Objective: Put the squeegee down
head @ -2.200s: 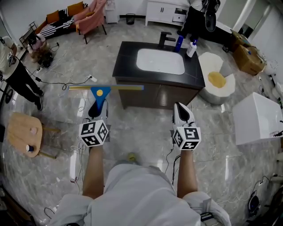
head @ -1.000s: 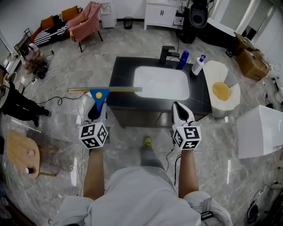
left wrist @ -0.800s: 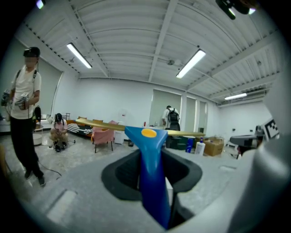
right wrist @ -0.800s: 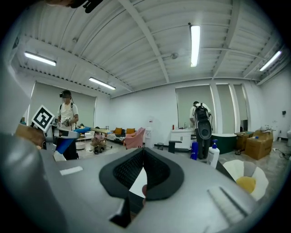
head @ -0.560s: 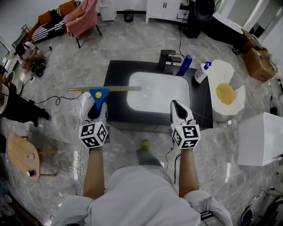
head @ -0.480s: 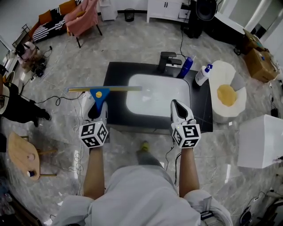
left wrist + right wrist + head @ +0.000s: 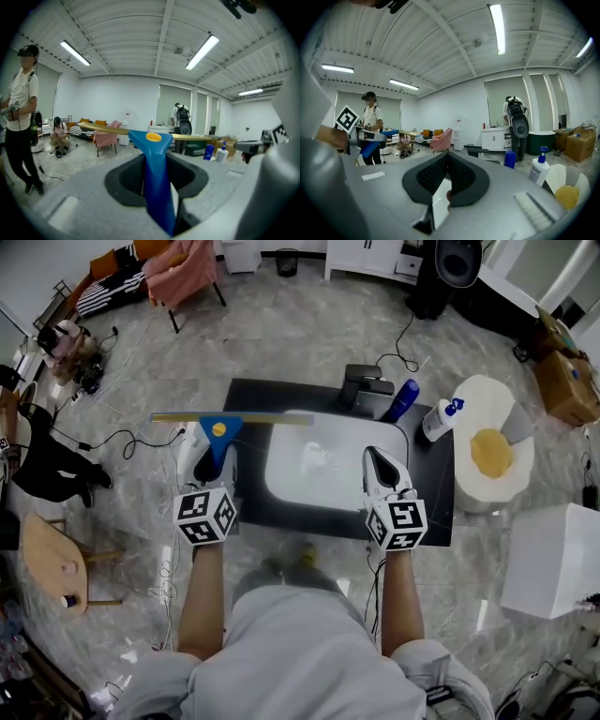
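The left gripper (image 7: 212, 461) (image 7: 157, 185) is clamped on the squeegee (image 7: 221, 428) (image 7: 153, 140). Its two dark jaws press on either side of the blue handle (image 7: 158, 192), which stands up between them and widens into a triangular head with a yellow spot just past the tips. The long yellowish blade (image 7: 267, 418) runs crosswise ahead of this gripper and reaches well out to both sides of it. The squeegee is off the table, carried roughly level in the grip.

In the head view the left gripper sits over the left edge of the black table (image 7: 249, 397). The end of the blade to its right reaches over the near-left corner of the white basin (image 7: 328, 470) sunk into the table.

The right gripper (image 7: 382, 465) (image 7: 447, 161) is level with the left one, well to its right, above the basin's right rim. Its jaws are pressed together with nothing between them.

Ahead of the right gripper, at the far edge of the table, stands a black faucet (image 7: 367, 386). Just to the right of the faucet stand a blue bottle (image 7: 404, 400) (image 7: 509, 159) and a white pump bottle (image 7: 440, 421) (image 7: 539, 171). Beyond the left gripper, off to its left, a person (image 7: 21, 110) stands on the marbled floor (image 7: 281, 324).
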Available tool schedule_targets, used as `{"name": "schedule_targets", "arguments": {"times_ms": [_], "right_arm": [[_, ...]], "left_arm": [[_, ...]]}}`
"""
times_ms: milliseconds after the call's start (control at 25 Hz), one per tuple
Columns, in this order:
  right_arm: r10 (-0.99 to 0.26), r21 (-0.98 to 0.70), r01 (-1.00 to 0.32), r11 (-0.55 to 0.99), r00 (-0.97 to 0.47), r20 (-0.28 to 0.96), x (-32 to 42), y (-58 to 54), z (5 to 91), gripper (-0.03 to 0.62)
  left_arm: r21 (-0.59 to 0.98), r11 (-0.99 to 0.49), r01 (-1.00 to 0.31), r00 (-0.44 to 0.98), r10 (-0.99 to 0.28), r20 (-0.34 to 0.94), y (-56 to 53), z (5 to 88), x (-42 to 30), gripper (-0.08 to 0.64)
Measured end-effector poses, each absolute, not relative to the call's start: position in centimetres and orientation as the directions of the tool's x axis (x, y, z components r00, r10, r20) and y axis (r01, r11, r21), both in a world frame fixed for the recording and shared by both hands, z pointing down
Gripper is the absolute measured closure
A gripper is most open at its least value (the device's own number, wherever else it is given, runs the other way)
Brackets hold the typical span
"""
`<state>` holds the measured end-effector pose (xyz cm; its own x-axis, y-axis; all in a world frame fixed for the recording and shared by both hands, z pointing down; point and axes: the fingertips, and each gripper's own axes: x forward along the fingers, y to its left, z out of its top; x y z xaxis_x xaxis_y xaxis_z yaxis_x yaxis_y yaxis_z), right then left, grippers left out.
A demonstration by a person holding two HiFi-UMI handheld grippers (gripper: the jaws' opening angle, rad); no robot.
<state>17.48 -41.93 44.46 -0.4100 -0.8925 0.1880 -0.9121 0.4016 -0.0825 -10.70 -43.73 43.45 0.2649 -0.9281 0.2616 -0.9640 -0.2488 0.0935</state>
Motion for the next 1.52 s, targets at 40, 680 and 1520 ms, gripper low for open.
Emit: {"name": "schedule_targets", "arguments": {"times_ms": [40,680,1520], "right_arm": [[-0.892,-0.086,-0.911,0.402,-0.411,0.188,17.5,-42.5,44.5,0.589],[-0.908,-0.056,-0.934,0.353,-0.357,0.219,14.7,-48.3,45.8,0.589],[-0.909,-0.089,-0.951,0.297,-0.310,0.278,14.1,-53.8,49.9,0.589]], "left_arm": [[0.094,-0.251,-0.963,0.267,-0.927,0.262,-44.2,43.4,-10.5,0.431],[0.131,-0.313,-0.941,0.339,-0.889,0.307,-51.6,46.6,-12.0,0.431],[0.196,-0.322,-0.926,0.377,-0.796,0.474,-62.8,57.4,-9.9,0.431]]}}
